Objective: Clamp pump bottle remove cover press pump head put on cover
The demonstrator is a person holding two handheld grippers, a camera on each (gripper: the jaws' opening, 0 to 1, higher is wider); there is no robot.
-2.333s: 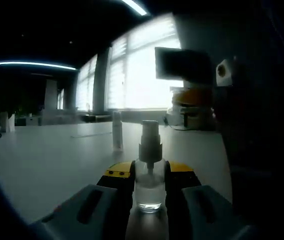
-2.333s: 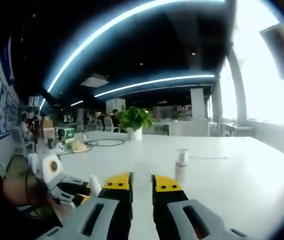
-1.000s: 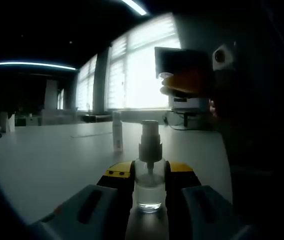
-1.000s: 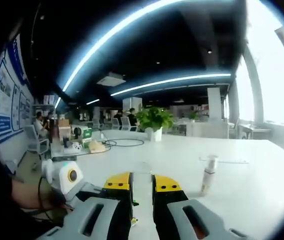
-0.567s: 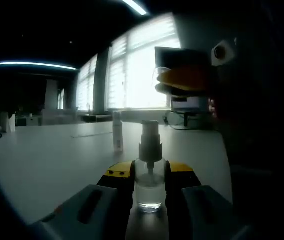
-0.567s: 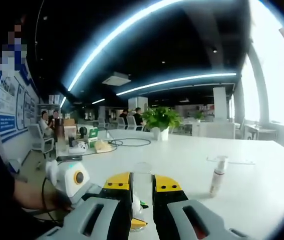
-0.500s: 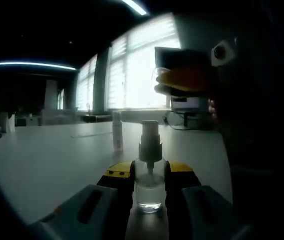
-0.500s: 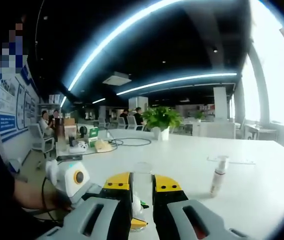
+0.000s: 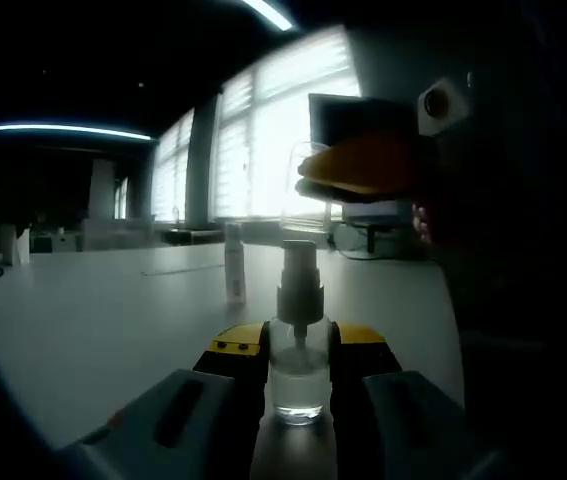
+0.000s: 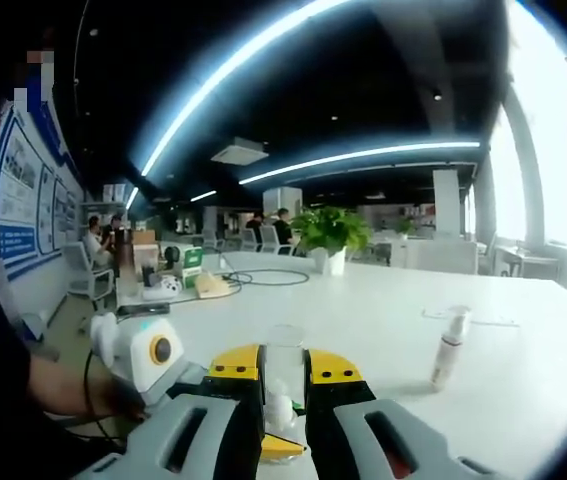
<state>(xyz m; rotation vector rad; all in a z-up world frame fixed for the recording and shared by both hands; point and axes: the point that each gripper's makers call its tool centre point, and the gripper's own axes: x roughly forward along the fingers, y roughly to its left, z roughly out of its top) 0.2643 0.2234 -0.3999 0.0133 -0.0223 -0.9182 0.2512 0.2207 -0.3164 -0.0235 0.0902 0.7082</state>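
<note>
The left gripper point(image 9: 298, 352) pinches the clear pump bottle point(image 9: 297, 372) upright between its 2 jaws on the white table point(image 9: 93, 320), pump head point(image 9: 299, 268) bare. The right gripper point(image 10: 283, 372) grips the transparent cover point(image 10: 284, 365), apparently just above the pump head point(image 10: 279, 412). A second bottle point(image 10: 448, 348) stands well apart.

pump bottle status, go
Left gripper shut on pump bottle. Right gripper shut on clear cover, above pump head. Nothing between.
</note>
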